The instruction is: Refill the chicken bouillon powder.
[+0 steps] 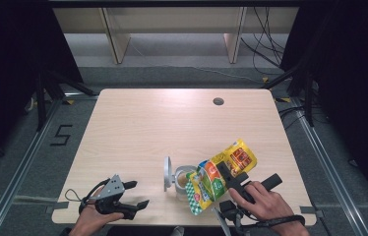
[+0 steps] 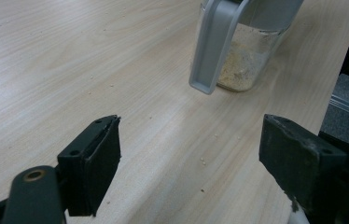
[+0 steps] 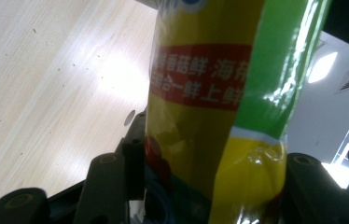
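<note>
While my right gripper [image 1: 227,178] pinches the yellow-and-green seasoning bag [image 1: 220,173] tilted, its lower end over the open mouth of the clear jar [image 1: 182,181] with its grey lid [image 1: 167,173] flipped up, my left gripper [image 1: 137,194] rests on the table [image 1: 162,123] nearby, jaws spread and holding nothing.

Yellow-green packet [image 1: 220,173], seemingly beige-filled jar [image 2: 249,56]

Even overhead light falls on the pale wooden bench [image 1: 138,128], while the surrounding floor and curtains stay dim. In the right gripper view, a bright glare patch lies on the wood, and the glossy yellow-and-green snack pouch [image 3: 210,93] looks soft and blurred with small highlights.
</note>
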`<state>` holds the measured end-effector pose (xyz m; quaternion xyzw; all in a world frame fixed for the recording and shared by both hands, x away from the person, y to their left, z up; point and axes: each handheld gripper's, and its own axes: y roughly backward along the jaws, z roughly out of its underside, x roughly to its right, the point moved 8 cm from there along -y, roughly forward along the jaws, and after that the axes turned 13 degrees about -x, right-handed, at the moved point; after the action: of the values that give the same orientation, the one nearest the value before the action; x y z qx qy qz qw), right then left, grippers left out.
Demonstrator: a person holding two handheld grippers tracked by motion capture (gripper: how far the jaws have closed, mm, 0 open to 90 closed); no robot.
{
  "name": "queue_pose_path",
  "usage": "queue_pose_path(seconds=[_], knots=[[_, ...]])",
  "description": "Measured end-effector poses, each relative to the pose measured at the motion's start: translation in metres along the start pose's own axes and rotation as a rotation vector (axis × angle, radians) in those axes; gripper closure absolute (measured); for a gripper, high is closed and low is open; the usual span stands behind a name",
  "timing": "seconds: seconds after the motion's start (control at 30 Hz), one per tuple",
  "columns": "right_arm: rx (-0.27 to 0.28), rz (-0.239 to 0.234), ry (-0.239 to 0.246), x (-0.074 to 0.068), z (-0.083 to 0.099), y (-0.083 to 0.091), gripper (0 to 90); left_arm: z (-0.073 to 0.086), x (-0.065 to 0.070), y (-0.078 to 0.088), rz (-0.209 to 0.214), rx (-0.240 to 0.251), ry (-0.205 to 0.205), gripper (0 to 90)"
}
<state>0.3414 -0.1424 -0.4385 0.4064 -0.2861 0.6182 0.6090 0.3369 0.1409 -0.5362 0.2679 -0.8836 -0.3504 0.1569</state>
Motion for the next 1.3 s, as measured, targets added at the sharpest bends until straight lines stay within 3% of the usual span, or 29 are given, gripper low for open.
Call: queue_pose_path(seconds=[0.17,0.2,0.27,0.37,0.43,0.5,0.53,0.57,0.6,0.67,0.73,0.87,1.0,1.03,1.3], knots=[[-0.005,-0.001,-0.002,-0.0006,0.0013,0.0009,53.9,-0.0002,0.0002,-0.0004,0.001,0.003,0.003,20.2],[0.006,-0.006,-0.026,-0.0024,0.0007,0.0014,54.0,-0.0002,0.0,-0.0004,0.0,0.003,0.003,20.2],[-0.005,-0.001,-0.006,-0.0008,0.0023,0.0026,54.1,0.0006,0.0016,-0.0008,0.007,-0.001,0.033,20.2],[-0.001,-0.002,-0.006,-0.0013,0.0031,0.0041,54.2,0.0002,0.0004,-0.0005,0.004,-0.004,0.001,20.2],[0.0,-0.005,-0.024,-0.0031,0.003,0.0043,54.4,-0.0004,0.0017,-0.0023,0.0,0.014,0.036,20.2],[-0.005,-0.003,-0.001,-0.0015,0.0048,0.0055,54.5,-0.0003,0.0018,-0.0022,0.004,0.011,0.035,20.2],[-0.005,-0.003,-0.001,-0.0018,0.005,0.0055,54.5,-0.0003,0.0002,-0.0013,0.003,0.005,0.005,20.2],[-0.007,-0.005,0.001,-0.002,0.0052,0.0054,54.6,-0.0003,0.0002,-0.0013,0.003,0.005,0.005,20.2],[-0.009,-0.005,0.0,-0.0021,0.0054,0.0055,54.7,0.0,0.0016,-0.0017,0.005,0.005,0.031,20.2],[-0.005,-0.008,-0.021,-0.0037,0.0055,0.0055,55.5,0.0003,0.0014,-0.0013,0.008,0.0,0.028,20.2],[-0.01,-0.004,-0.003,-0.0022,0.0065,0.0057,55.9,-0.0007,0.0004,-0.0017,0.003,0.01,0.008,20.2],[-0.009,-0.005,-0.003,-0.0021,0.0065,0.0056,56.1,0.0004,0.0018,-0.0012,0.012,-0.002,0.031,20.2],[-0.004,-0.005,-0.011,-0.0024,0.0058,0.0049,56.1,0.0004,0.0005,-0.0007,0.002,-0.006,0.015,20.2],[-0.007,0.0,0.0,-0.0011,0.0064,0.0048,56.2,0.0003,0.0017,-0.0013,0.01,0.001,0.033,20.2],[-0.004,-0.003,-0.012,-0.0021,0.006,0.0049,56.2,0.0,0.001,-0.0006,0.004,0.002,0.022,20.2]])
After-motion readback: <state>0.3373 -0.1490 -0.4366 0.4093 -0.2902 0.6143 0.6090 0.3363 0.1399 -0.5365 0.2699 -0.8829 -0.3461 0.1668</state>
